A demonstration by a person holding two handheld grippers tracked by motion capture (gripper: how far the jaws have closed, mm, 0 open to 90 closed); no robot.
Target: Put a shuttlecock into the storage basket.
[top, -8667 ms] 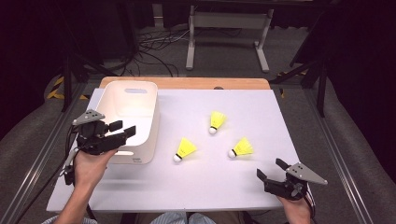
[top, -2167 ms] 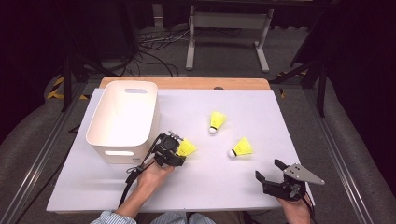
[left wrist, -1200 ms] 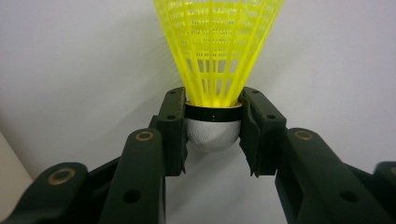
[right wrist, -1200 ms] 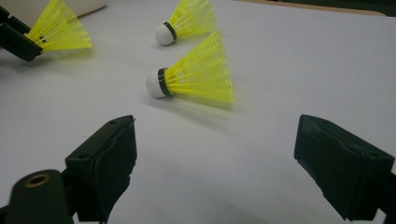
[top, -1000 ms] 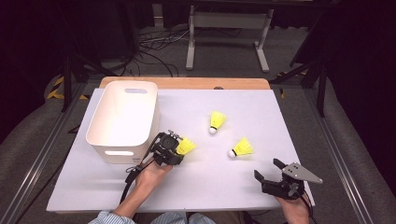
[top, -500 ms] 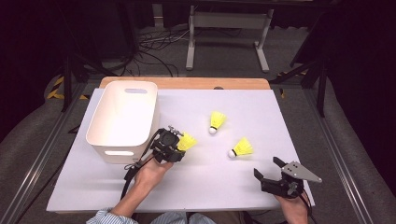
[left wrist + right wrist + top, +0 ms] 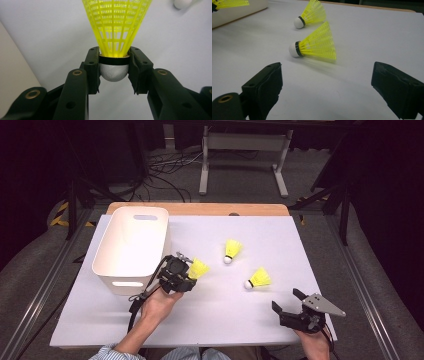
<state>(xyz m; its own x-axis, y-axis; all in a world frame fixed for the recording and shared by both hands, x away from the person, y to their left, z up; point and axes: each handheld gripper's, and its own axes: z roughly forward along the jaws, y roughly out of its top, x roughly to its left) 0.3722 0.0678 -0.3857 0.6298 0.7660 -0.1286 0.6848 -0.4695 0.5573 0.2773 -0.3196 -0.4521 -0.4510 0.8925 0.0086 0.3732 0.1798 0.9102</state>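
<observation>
My left gripper [image 7: 187, 275] is shut on the white cork of a yellow shuttlecock [image 7: 198, 268], lifted just off the white table beside the tub. In the left gripper view the pads [image 7: 93, 70] clamp the shuttlecock [image 7: 115, 37] at its cork, skirt pointing away. Two more yellow shuttlecocks lie on the table: one [image 7: 232, 250] at the middle, one [image 7: 258, 278] to its right. My right gripper [image 7: 289, 301] rests open near the front right corner. Its own view shows the nearer shuttlecock [image 7: 315, 45] and the farther one [image 7: 310, 14] lying ahead of its spread jaws.
A white plastic tub [image 7: 131, 247] with cut-out handles stands at the table's left, right beside my left hand. The wooden back edge [image 7: 200, 208] of the table and a metal stand's legs [image 7: 240, 165] lie beyond. Dark floor surrounds the table.
The left gripper came from beside the tub to the near shuttlecock, shut on its cork, and over the last second has lifted it slightly. The right gripper has stayed put.
</observation>
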